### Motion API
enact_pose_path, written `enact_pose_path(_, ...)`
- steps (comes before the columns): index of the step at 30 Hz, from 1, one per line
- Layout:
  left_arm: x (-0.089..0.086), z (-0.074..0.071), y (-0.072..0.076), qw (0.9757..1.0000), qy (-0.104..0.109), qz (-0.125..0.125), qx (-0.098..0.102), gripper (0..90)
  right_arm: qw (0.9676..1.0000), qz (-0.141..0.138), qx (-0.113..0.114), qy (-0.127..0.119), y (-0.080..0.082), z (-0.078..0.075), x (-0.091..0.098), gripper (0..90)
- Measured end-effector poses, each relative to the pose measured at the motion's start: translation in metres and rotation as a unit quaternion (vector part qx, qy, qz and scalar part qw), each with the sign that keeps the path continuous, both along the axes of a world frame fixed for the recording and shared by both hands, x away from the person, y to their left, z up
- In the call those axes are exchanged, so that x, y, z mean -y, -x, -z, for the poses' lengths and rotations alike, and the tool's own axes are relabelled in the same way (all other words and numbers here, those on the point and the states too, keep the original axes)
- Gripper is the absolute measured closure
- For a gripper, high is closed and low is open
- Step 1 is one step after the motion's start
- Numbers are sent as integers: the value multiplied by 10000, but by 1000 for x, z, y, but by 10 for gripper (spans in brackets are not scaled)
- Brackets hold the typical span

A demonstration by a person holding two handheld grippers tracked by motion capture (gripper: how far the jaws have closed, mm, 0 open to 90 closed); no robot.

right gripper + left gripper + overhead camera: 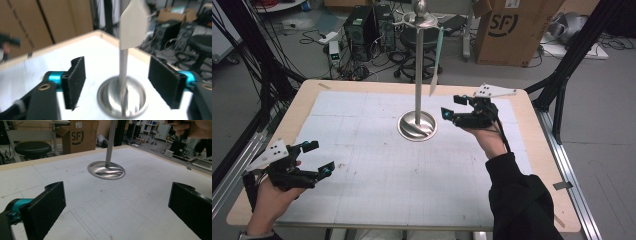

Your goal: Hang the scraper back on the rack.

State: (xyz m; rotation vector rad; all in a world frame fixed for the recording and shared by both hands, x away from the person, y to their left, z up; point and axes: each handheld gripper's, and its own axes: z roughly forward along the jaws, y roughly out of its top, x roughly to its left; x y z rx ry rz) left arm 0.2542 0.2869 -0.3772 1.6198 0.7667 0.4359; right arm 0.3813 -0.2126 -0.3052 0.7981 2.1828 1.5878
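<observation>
A metal stand (417, 126) with a round base and a tall pole rises at the far middle of the white gridded mat. A pale spatula (437, 60) hangs from a hook at its top, blade down. My right gripper (452, 106) is open just right of the pole, its jaws pointing at it with nothing between them. In the right gripper view the stand (122, 97) and the spatula blade (133, 25) lie beyond the wide-apart jaws of the right gripper (120, 80). My left gripper (323, 157) is open and empty near the front left, and the left gripper (115, 210) faces the stand (106, 170).
The wooden table (307, 95) carries the mat. Behind it stand a cardboard box (512, 30), a black stool (417, 37) and computer towers (362, 25). Black frame legs (562, 85) rise at the right, with cables and rails along the left.
</observation>
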Motion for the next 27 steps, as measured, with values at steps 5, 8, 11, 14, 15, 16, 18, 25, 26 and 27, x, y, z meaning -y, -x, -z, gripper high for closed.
enact_pose_path(5,8,-4,-3,9999,-100,8,24,16,9993,-97,-154,319,12,19,0,137)
enact_pose_path(8,13,-6,-5,9999,-101,98,70,16,9994,-153,-204,244,20,26,4,100)
enact_pose_path(11,17,-4,-9,9997,-130,172,74,17,9995,-214,-197,142,27,32,9,3)
enact_pose_path(14,20,-1,-13,9997,-164,164,-12,17,9997,-225,-135,11,35,39,17,3)
enact_pose_path(15,21,0,-15,9997,-152,178,-27,17,9998,-169,-89,-10,38,42,20,3)
enact_pose_path(16,22,1,-16,9997,-167,192,-21,17,9999,-130,-80,-78,40,44,23,3)
enact_pose_path(18,23,1,-19,9996,-152,219,-12,17,9998,-46,-78,-189,45,50,30,3)
enact_pose_path(25,29,0,-27,9995,-104,301,56,16,9985,381,11,-386,64,69,56,3)
enact_pose_path(26,29,1,-27,9995,-92,290,59,17,9982,412,26,-428,69,72,60,3)
enact_pose_path(27,29,1,-28,9995,-85,300,74,17,9982,423,7,-424,72,75,63,3)
